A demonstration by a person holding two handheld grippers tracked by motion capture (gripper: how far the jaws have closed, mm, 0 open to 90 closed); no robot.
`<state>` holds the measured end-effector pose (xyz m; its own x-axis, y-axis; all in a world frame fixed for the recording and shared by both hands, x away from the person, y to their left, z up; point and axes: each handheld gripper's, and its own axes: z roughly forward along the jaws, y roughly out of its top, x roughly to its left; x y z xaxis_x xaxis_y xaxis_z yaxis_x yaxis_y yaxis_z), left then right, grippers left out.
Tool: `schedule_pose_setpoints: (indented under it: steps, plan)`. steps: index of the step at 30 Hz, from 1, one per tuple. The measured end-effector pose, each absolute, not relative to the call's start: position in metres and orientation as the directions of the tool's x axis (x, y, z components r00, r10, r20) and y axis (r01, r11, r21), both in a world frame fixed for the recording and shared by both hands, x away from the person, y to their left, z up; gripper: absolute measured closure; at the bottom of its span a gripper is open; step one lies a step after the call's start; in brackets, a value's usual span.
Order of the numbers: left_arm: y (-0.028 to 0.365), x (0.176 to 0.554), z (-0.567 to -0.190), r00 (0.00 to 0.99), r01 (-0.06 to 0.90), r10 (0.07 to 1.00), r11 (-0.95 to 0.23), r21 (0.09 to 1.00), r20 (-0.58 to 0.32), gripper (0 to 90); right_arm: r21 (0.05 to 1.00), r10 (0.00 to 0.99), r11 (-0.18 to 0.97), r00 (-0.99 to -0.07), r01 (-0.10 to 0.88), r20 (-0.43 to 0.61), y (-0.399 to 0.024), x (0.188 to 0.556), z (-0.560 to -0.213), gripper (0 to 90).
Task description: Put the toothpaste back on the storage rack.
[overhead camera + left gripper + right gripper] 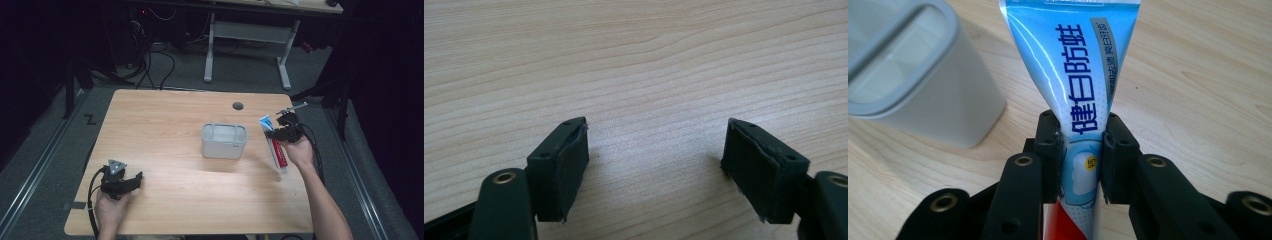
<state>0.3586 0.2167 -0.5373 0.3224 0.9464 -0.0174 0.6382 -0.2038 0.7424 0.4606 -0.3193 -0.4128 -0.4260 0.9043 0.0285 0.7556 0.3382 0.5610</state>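
The wooden bench point(165, 130) carries a grey, open-topped plastic container point(224, 140) near its middle. To the right of that container, close to the bench's right edge, a blue, white and red toothpaste tube point(1083, 85) is pinched across its middle by the right tool point(1082, 160), both pads pressing flat against the tube's sides, its blue crimped end pointing away from the hand. At the near left corner the left tool point(656, 165) sits low over bare wood, its jaws spread wide with nothing between them.
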Motion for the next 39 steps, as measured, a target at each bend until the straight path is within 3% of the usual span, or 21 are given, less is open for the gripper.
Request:
schedule_pose_setpoints:
  steps: [18, 39]
  plan:
    - [0.216, 0.359, -0.537, 0.324, 0.639, 0.946, -0.207, 0.741, -0.015, 26.8, 0.676, 0.864, 0.319, -0.497, 0.664, 0.081, -0.316, 0.43, -0.38, 73.6]
    - [0.216, 0.358, -0.537, 0.324, 0.639, 0.946, -0.209, 0.74, -0.012, 26.7, 0.754, 0.823, 0.305, -0.56, 0.581, 0.098, -0.299, 0.421, -0.355, 73.6]
